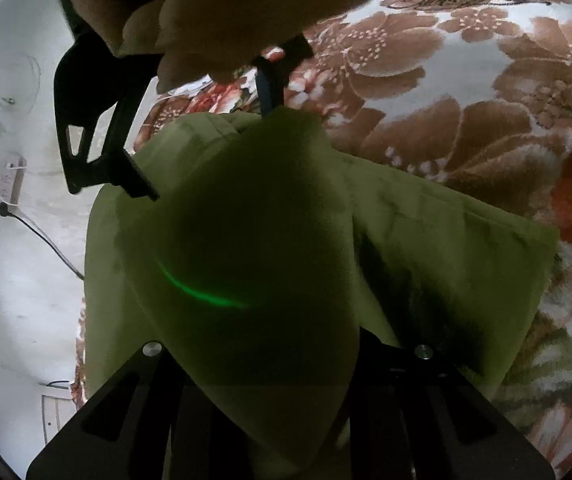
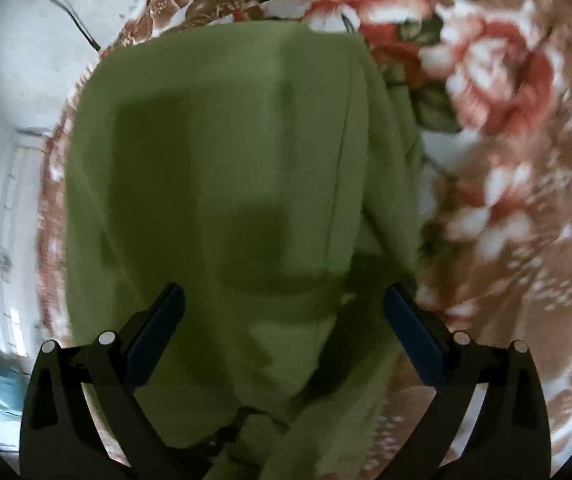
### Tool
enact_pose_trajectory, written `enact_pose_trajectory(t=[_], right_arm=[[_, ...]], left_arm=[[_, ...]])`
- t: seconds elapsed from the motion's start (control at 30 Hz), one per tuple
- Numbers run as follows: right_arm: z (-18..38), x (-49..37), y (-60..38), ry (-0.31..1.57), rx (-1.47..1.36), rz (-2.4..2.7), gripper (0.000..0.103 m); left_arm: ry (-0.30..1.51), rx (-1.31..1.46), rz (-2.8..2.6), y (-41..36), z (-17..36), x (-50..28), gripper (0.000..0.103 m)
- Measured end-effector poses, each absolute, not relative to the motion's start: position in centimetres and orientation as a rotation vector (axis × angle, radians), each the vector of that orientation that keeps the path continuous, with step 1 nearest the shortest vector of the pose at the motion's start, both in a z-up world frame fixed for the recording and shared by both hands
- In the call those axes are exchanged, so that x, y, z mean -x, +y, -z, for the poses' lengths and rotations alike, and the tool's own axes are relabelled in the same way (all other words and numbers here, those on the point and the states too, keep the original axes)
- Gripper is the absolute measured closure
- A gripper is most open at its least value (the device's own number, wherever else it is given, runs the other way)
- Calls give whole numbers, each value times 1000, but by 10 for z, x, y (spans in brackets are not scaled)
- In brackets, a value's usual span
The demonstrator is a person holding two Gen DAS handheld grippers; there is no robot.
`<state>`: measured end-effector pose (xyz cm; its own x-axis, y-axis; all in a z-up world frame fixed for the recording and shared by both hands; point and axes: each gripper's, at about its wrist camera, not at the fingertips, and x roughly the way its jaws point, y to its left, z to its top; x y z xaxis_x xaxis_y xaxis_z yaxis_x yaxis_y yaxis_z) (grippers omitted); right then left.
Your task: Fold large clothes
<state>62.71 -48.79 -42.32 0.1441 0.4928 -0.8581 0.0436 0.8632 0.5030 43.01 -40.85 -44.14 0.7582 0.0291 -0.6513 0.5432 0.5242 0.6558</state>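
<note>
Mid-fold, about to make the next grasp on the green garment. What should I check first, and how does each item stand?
1. Right hand-held gripper open for a grasp: ok.
2. Left hand-held gripper holding the green garment: cannot tell, cloth covers its fingers.
3. Green garment resting on the floral blanket: ok.
4. Green garment lying flat: not ok, part is draped up over the left hand-held gripper.
5. Floor cable clear of the green garment: cannot tell.

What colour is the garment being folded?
Olive green garment, plain with no pattern; shows best in the right wrist view.
</note>
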Motion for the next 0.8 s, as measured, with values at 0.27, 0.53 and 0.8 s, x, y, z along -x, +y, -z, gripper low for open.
enact_pose_trajectory(t=[0.27,0.53,0.8], right_arm=[[425,-632,-498,1395,-692,-432,15],[429,-628,-495,1445,-670,-501,84],[390,-618,-499,1426,-567,-539,95]], left_arm=[[656,-978,366,-405,441,-433,90],[669,-961,363,-404,435,-436,89],[611,-997,395,-406,420,-424,75]])
